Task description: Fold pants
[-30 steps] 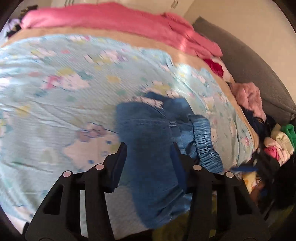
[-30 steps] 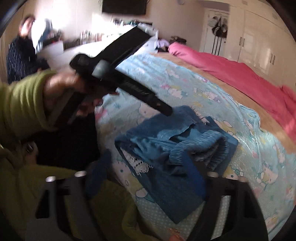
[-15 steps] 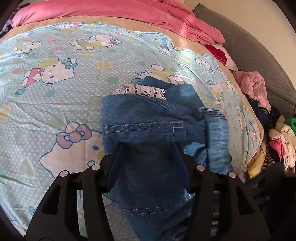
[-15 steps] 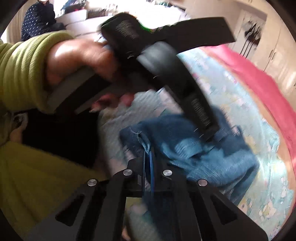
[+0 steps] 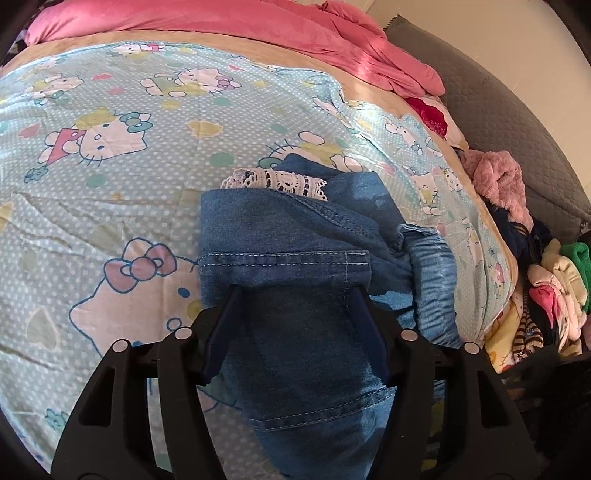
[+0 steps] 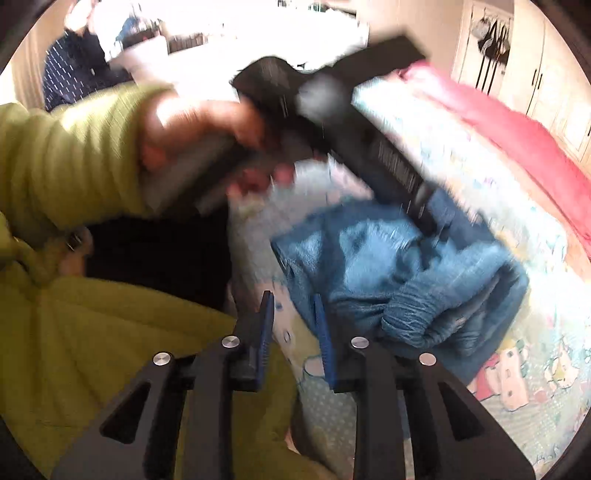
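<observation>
Left wrist view: left gripper jaws, just opening, straddle folded pants.

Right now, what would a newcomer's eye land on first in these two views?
The bunched blue denim pants with a white lace trim, lying on the cartoon-cat bedsheet straight ahead of the open left gripper. Then the pink blanket across the bed's far end, and a clothes pile at right.

One pants, two grippers, one bedsheet.
</observation>
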A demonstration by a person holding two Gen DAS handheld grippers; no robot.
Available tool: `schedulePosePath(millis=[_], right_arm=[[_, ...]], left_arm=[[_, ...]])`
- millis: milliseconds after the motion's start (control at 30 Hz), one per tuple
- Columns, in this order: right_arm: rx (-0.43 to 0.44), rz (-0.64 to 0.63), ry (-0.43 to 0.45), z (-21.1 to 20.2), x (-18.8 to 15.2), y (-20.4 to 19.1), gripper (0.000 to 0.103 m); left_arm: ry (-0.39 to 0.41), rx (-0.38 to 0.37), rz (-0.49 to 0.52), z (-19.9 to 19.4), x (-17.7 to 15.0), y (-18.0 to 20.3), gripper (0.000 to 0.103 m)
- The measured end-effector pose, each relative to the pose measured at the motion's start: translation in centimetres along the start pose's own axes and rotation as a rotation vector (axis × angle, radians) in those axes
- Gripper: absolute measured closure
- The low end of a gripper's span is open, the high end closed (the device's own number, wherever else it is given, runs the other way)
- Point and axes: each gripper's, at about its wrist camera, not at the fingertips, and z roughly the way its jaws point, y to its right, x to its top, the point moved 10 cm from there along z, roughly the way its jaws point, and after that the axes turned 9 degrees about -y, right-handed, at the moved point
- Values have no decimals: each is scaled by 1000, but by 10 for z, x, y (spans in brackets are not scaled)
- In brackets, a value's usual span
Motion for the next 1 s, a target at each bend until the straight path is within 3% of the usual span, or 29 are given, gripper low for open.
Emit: schedulePosePath(millis=[133,200,367,500,600,733,833,1000], right_arm=[[81,27,123,-22,26,-8,80],[105,57,133,-15,36,-10,77],[93,181,-73,44,13,9,74],[113,192,-66,37,10,5,73],[125,182,-15,15,14,-4,61],[121,154,81,-28,23,-18,56],[97,139,133,-49,27,-15,41],[64,139,223,-79,39,-10,33]], left_arm=[[3,0,-2,0,0,0,49],[6,-2,-6,-1,0,0,49],[11,0,-2,-3,-1,0,49],[14,0,0,-2,-2,-1,49],[20,8,3,-5,-3,0,46],[38,21,7,-12,-3,4,39],[48,26,6,-17,-4,7,36],[76,39,19,-30,-5,15,30]])
